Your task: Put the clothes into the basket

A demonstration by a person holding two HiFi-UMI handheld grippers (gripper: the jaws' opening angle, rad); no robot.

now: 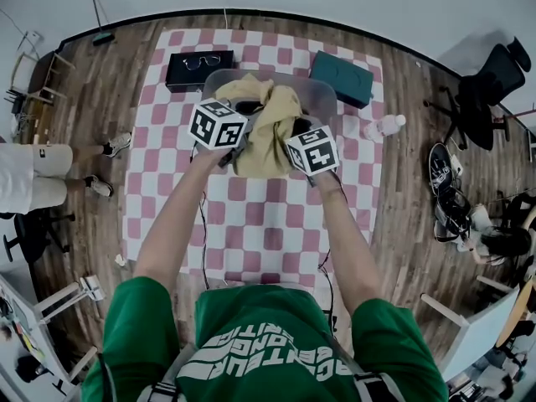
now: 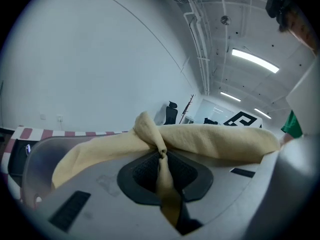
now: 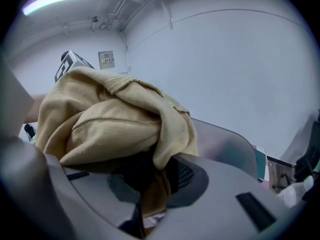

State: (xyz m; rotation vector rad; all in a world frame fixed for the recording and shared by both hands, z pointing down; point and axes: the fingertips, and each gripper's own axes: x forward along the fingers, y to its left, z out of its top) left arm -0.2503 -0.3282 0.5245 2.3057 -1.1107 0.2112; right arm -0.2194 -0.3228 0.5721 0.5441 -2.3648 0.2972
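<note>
Hidden: in the head view, jaw tips of both grippers lost under their marker cubes and the cloth; most of the basket's inside covered by the garment; impossible to tell whether any cloth touches the basket's floor.
Hard to make out: a dark patch inside the basket, just beyond the left jaws, too small to name.
Cut off: far end of the garment in the left gripper view, run out of sight behind the gripper's body to the right of the jaws.
Left gripper: jaws narrow, pinched on a thin twisted fold of the garment; cloth spread to both sides just above the jaws.
Right gripper: jaws closed on a hanging fold of the garment; bunched mass piled above and to the left of the jaws.
Garment's look: pale tan, soft, ribbed in places, with a stitched hem; crumpled and stretched between the two sets of jaws.
Garment's place: held up between both jaws, over the basket's near side.
Basket: translucent grey, rounded rim, just beyond and below both jaws, on the checkered worktop.
Counts: two grippers, two marker cubes, one garment, one basket.
Beyond the basket: one black case with glasses on it, one teal case.
</note>
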